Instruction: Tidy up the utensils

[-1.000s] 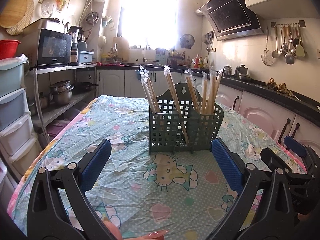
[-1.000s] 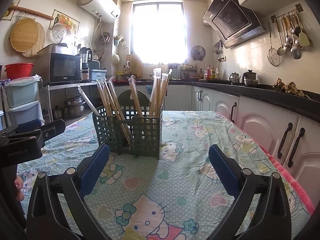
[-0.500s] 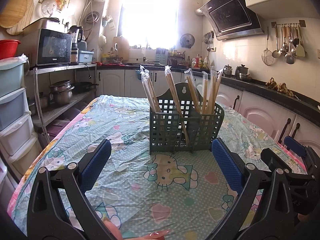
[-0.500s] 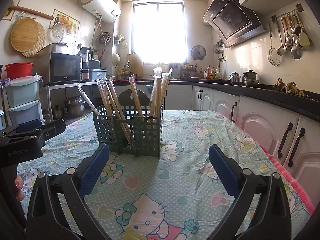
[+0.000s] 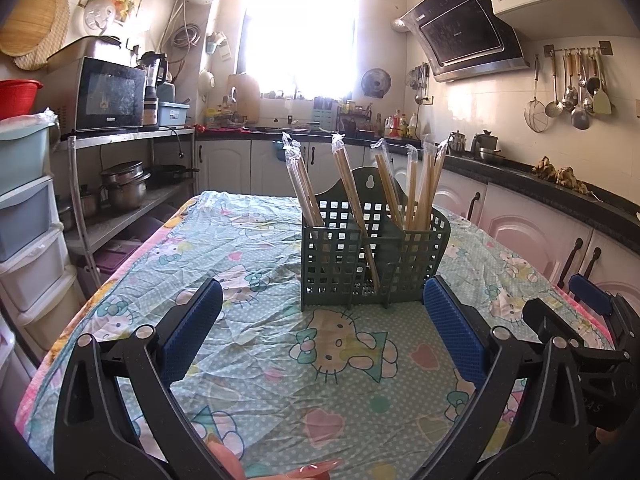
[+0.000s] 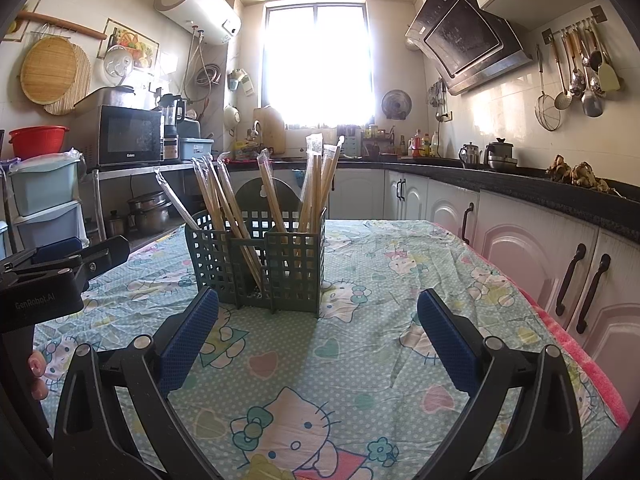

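Hovering left gripper (image 5: 322,330): its blue pads (image 5: 452,330) are standing wide apart with nothing between them, low over the tablecloth (image 5: 224,264).
Hovering right gripper (image 6: 318,334): it is also gaping wide and carrying nothing; its body is showing at the right edge of the left wrist view, level with the left one.
Utensil holder (image 5: 374,258): it is standing upright on the table ahead of both grippers, apart from their pads, centred between the left gripper's fingers and sitting a little left of centre for the right gripper.
Wrapped chopsticks (image 5: 420,188): they are leaning inside the holder in clear sleeves, tips poking above the rim; several are filling the right compartment, one pair is slanting through the middle one, and a few are leaning in the left one.
Stray stick (image 6: 178,202): one wrapped pair is tilting far out over the holder's left side in the right wrist view.
Path to the holder: only wrinkled patterned cloth is lying between the pads and the holder.
Surroundings: a microwave (image 5: 106,94) is sitting on a metal shelf to the left, pots (image 5: 126,188) are resting below it, and ladles (image 5: 576,84) are hanging on the right wall.
Person: fingertips (image 5: 316,470) are showing at the bottom edge of the left wrist view.
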Available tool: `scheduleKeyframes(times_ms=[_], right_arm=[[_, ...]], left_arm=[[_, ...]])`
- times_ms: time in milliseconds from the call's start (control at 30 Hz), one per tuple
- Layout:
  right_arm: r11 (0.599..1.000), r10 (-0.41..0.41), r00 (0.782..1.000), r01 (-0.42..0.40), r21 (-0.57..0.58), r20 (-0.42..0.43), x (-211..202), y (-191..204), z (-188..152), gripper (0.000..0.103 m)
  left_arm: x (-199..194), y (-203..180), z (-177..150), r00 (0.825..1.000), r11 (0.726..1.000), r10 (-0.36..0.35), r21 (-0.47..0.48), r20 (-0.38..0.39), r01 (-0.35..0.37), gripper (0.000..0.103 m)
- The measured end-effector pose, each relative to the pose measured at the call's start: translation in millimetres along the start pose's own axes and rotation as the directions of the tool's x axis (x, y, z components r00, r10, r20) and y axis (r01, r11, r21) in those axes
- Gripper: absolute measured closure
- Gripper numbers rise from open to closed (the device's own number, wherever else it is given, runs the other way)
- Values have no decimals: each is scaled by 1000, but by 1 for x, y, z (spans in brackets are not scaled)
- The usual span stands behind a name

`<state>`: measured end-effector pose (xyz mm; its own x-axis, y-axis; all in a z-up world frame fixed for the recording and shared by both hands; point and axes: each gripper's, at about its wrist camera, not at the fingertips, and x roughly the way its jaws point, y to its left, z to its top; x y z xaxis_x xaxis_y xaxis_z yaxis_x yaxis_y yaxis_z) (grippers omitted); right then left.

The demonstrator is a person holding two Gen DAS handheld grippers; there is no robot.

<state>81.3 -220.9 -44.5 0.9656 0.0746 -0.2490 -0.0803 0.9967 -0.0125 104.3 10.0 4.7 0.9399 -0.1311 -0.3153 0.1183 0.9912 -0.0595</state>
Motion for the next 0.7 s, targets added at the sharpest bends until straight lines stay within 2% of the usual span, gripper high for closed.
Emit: scheduleKeyframes(times_ms=[700], right_arm=[[1000,1,1000,-1,1,-2,1,0,0,6]], left_arm=[[1,1,-1,1000,1000,0,-1,-7,0,10]])
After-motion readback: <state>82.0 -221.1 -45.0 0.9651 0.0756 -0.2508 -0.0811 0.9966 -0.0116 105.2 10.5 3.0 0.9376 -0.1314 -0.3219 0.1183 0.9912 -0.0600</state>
